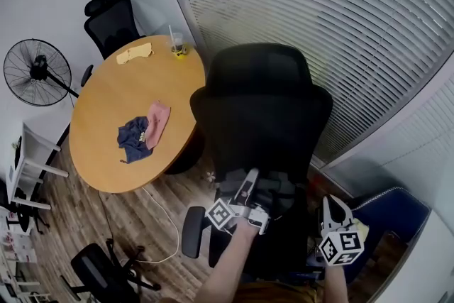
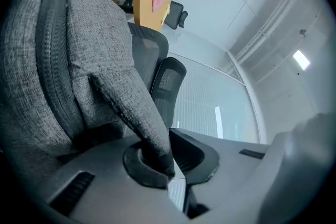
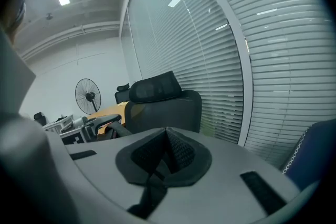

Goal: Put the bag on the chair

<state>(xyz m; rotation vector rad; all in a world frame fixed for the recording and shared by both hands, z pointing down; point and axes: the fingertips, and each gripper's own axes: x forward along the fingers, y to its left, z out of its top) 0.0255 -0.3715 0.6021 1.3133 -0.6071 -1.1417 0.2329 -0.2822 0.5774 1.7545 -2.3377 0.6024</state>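
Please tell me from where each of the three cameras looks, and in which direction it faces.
Head view: on the person's head, steeply down at black chair, round table; forearms, left gripper, right gripper show.
Left gripper view: on that gripper, rolled sideways, along its jaws, shut on the strap of the grey bag.
Right gripper view: on that gripper, facing the chair's backrest; jaws together, empty.
Shared: chair and fan appear in all three.

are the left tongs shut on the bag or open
Shut on it: the left tongs pinch the bag by its grey strap.
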